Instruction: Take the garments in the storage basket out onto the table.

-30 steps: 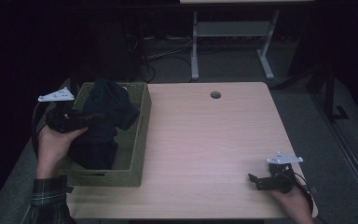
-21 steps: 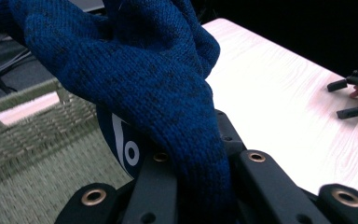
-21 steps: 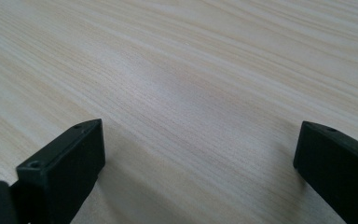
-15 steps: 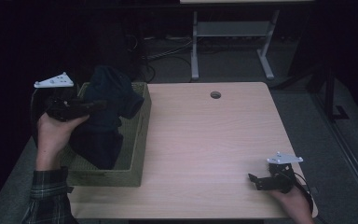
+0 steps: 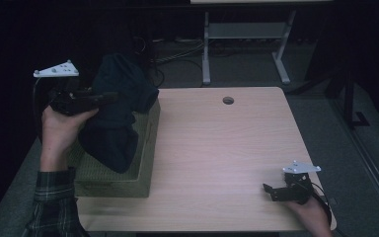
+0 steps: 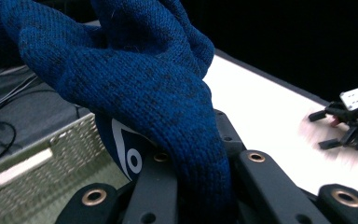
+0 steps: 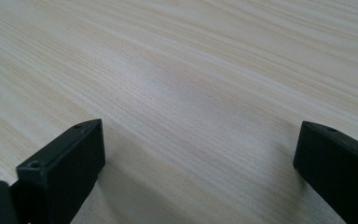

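My left gripper (image 5: 109, 97) is shut on a dark blue knitted garment (image 5: 113, 118) and holds it up over a green woven basket (image 5: 128, 182) at the table's left edge. The cloth hangs down, and its lower end still reaches into the basket. In the left gripper view the knit (image 6: 135, 88) bunches between the jaws of the left gripper (image 6: 200, 186), with a white printed mark on an inner fold. My right gripper (image 5: 268, 193) rests open near the front right corner of the wooden table (image 5: 217, 148). Its jaws stand wide over bare wood (image 7: 191, 70), with nothing between them.
A round cable hole (image 5: 228, 100) sits near the table's far edge. Behind the table stand a metal desk frame (image 5: 246, 44) and loose cables on the floor. The basket's rim (image 6: 42, 154) lies just below the held cloth.
The left gripper has risen and drawn the garment further up out of the basket. The right gripper has stayed where it was.
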`<state>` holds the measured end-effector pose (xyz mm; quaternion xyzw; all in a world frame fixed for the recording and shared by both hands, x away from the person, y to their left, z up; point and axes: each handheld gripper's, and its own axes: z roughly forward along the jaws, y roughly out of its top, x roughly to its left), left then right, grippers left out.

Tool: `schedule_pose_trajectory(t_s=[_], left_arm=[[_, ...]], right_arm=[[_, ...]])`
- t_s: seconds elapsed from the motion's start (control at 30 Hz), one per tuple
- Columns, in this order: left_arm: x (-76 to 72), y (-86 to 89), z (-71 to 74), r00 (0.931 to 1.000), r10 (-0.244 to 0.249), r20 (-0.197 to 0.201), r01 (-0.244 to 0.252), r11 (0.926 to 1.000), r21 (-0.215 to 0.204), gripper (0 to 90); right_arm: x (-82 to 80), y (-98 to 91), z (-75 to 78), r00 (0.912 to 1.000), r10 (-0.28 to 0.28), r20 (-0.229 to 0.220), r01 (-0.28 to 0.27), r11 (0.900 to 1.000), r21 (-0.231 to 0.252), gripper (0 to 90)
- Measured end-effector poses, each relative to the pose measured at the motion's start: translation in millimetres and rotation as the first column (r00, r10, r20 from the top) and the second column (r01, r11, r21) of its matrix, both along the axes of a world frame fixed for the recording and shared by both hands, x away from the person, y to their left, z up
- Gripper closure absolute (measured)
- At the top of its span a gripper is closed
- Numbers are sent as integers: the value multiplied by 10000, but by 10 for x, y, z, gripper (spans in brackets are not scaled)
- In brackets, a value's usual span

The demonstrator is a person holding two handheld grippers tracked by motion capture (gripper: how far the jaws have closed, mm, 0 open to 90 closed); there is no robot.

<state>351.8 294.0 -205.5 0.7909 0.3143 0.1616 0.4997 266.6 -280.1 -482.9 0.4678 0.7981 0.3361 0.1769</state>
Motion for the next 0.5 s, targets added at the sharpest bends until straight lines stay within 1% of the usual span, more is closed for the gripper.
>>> schedule_pose_trajectory(t_s=[0.07, 0.23, 0.37, 0.43, 0.5], left_arm=[[10, -34, 31, 9999, -88, 57, 89, 9999, -125, 819], [40, -140, 93, 9995, -245, 218, 251, 9993, -287, 818], [69, -236, 114, 9987, -417, 284, 429, 9982, -419, 818], [82, -281, 118, 9981, -527, 310, 544, 9969, -573, 819], [95, -334, 123, 9975, -625, 330, 645, 9958, -643, 819]], right_arm=[[0, 0, 0, 10000, -2, -1, 2, 10000, 0, 16], [0, 0, 0, 10000, -2, 1, 2, 10000, 0, 16], [0, 0, 0, 10000, -1, 0, 1, 10000, 1, 16], [0, 0, 0, 10000, -1, -1, 1, 10000, 1, 16], [0, 0, 0, 10000, 0, 1, 0, 10000, -1, 16]])
